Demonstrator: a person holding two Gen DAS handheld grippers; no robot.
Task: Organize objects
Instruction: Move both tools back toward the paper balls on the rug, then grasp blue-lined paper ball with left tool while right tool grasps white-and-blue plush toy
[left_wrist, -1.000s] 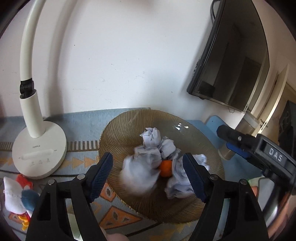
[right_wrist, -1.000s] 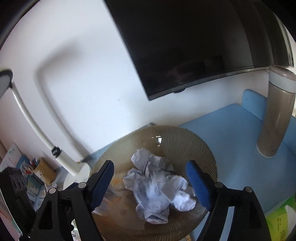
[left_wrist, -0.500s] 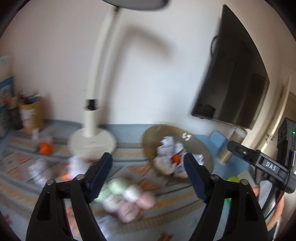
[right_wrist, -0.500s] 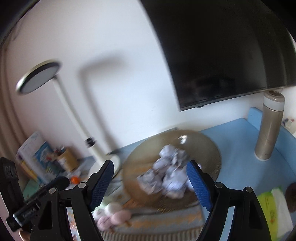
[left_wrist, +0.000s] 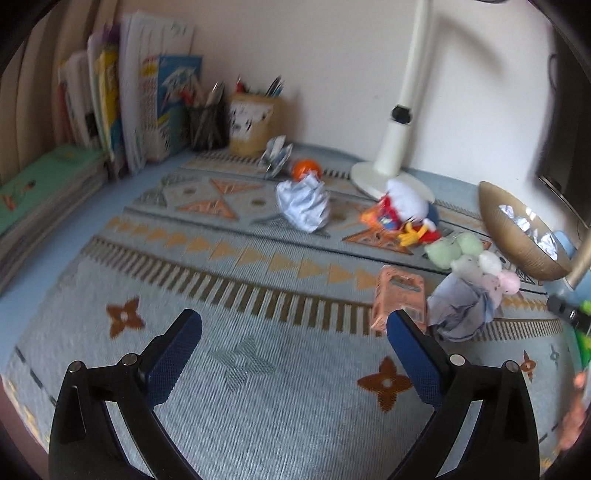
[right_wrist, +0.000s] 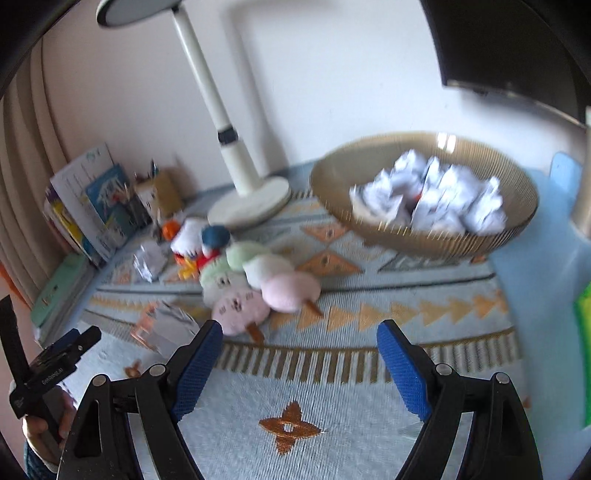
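My left gripper (left_wrist: 293, 338) is open and empty above the patterned mat (left_wrist: 229, 295). My right gripper (right_wrist: 299, 345) is open and empty too. A gold ribbed bowl (right_wrist: 421, 236) holds several crumpled paper balls (right_wrist: 428, 195); it also shows in the left wrist view (left_wrist: 517, 236). Loose on the mat lie a crumpled paper ball (left_wrist: 304, 203), another (left_wrist: 460, 310), an orange ball (left_wrist: 304, 168), a pink box (left_wrist: 399, 299), a duck plush (left_wrist: 404, 210) and pastel dango plushes (right_wrist: 258, 280).
A white desk lamp (right_wrist: 247, 199) stands behind the toys. Books (left_wrist: 122, 107) and pen holders (left_wrist: 255, 122) line the back wall at left. A dark monitor (right_wrist: 517, 48) hangs at right. A green packet (right_wrist: 583, 350) lies at the right edge.
Both grippers have pulled back and away from the bowl and swung left. The view now takes in the mat with its scattered toys and paper balls.
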